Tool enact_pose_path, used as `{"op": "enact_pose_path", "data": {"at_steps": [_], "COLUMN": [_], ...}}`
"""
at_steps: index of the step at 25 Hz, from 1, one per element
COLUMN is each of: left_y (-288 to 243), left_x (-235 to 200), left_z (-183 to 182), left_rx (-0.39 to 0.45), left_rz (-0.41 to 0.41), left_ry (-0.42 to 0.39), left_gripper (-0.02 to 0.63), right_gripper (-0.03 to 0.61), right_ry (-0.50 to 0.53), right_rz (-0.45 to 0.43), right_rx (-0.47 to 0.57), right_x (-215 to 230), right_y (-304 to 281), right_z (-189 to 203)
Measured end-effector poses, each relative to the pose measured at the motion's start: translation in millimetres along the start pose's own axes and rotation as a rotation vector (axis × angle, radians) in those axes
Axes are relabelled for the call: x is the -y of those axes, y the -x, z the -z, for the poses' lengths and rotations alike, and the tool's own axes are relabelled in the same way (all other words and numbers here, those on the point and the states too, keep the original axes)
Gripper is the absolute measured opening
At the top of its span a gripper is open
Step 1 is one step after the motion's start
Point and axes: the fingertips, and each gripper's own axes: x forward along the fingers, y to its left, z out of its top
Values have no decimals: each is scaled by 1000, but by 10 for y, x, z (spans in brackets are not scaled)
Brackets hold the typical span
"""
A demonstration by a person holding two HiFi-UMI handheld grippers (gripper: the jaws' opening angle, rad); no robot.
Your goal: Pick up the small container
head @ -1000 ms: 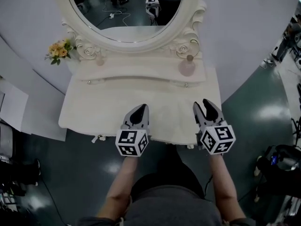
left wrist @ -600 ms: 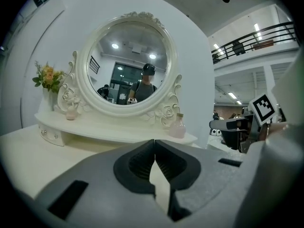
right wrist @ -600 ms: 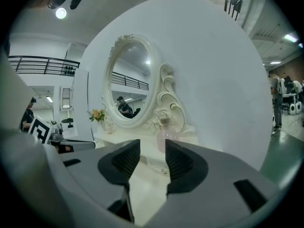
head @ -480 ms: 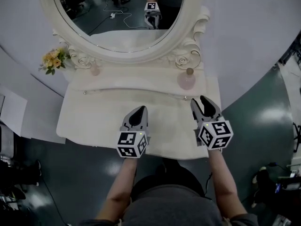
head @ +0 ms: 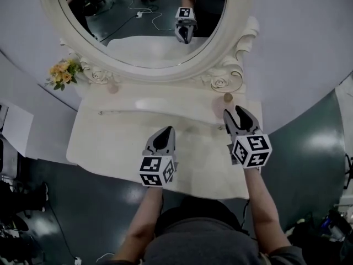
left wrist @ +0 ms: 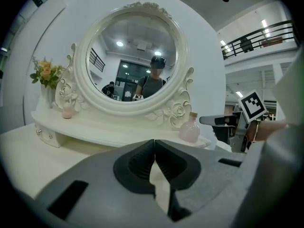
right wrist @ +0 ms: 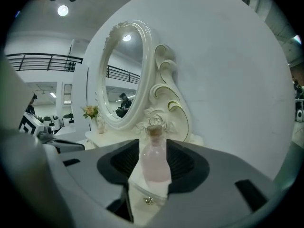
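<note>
The small container is a pale pink bottle [head: 222,104] with a cork, standing at the right end of the raised shelf [head: 165,101] of a white dressing table [head: 110,145]. My right gripper [head: 239,115] sits just in front of it. In the right gripper view the bottle [right wrist: 155,156] stands in line with the gap, and the jaws are opening with the pads off the glass. My left gripper [head: 165,132] hovers over the middle of the tabletop. Its jaws meet with nothing between them [left wrist: 155,148]. The bottle [left wrist: 191,127] shows at the right in that view.
A big oval mirror [head: 143,15] in a carved white frame rises behind the shelf. A second small pink bottle [head: 112,85] and yellow flowers [head: 62,73] stand at the shelf's left end. The shelf front has a small drawer knob [right wrist: 148,200]. Grey-green floor surrounds the table.
My right gripper has moved forward to the shelf, so the pink bottle now stands at its tips. The left gripper has barely moved. The head view has shifted towards the mirror.
</note>
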Motion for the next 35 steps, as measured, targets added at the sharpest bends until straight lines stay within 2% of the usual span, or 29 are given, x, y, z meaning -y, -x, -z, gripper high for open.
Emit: {"op": "enact_pose_path", "data": {"at_steps": [9, 19, 35], "left_y": [-92, -102, -161], "left_x": [-187, -350, -328], "left_z": [23, 91, 132], "left_rx": [-19, -37, -44], "left_rz": [-58, -110, -110], "left_ry": [19, 47, 73], "left_gripper": [6, 6, 6], "right_gripper": [209, 173, 143], "right_ry": [64, 91, 139], "right_rz": [-28, -20, -43], "right_rx": [-16, -23, 4], "right_x": [17, 58, 26], "right_y": [-390, -583, -550], "right_z": [-82, -79, -106]}}
